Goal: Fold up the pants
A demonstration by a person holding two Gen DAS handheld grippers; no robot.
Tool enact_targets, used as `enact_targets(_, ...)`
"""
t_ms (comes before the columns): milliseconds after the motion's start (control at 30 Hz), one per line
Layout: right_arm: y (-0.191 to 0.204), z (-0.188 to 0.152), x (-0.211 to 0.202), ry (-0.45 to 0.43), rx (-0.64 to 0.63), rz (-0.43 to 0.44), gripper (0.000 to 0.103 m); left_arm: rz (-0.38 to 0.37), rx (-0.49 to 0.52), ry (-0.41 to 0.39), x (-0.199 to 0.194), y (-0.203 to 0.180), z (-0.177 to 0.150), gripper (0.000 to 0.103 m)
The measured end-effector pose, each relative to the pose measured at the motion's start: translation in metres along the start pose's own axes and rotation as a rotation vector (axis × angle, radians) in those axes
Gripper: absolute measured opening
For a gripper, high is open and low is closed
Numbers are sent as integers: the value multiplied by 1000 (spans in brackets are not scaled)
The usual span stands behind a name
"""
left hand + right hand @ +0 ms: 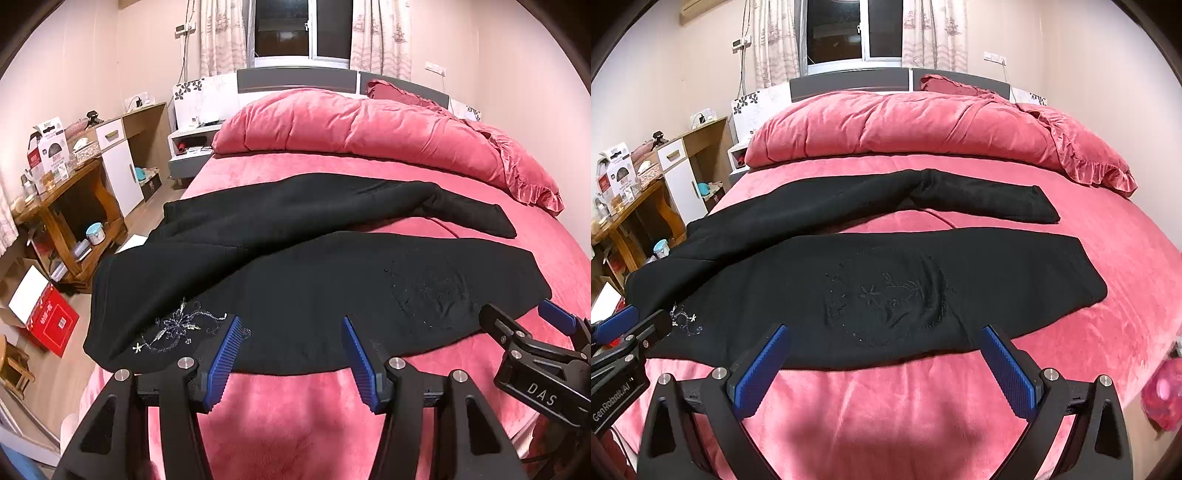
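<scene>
Pink duvet [354,125] on bed [295,398]; cluttered wooden table [70,184]

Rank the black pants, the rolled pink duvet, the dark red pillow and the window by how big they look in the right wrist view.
1. Black pants
2. Rolled pink duvet, though it lies farther from the camera, so the true order is unsure
3. Window
4. Dark red pillow, partly hidden behind the duvet
</scene>
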State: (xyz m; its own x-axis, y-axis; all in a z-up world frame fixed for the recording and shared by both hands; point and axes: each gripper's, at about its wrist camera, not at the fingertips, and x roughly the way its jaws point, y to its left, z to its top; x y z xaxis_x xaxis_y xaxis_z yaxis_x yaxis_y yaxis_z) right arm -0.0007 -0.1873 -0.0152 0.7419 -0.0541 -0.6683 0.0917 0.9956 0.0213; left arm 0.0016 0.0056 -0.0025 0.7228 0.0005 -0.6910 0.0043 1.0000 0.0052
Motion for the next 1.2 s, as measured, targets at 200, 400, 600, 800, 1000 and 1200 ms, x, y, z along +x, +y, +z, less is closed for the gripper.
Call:
enact_targets(200,0,-1,2,5,-2,2,103,1,0,7,2,0,-1,57)
enact_targets(400,0,-2,3,7,-2,2,103,-2,-2,12,3,1,-1,57)
enact_targets(600,0,-3,4,12,-1,4,103,0,-1,19,5,1,-2,57)
enact_targets(800,0,-3,4,7,2,4,103,1,-3,24,7,0,-3,57)
enact_targets(1000,-1,-4,7,22,7,6,103,1,-8,37,10,1,-4,57)
enact_targets(1200,-2,-4,8,26,10,7,103,4,-9,43,12,2,-5,57)
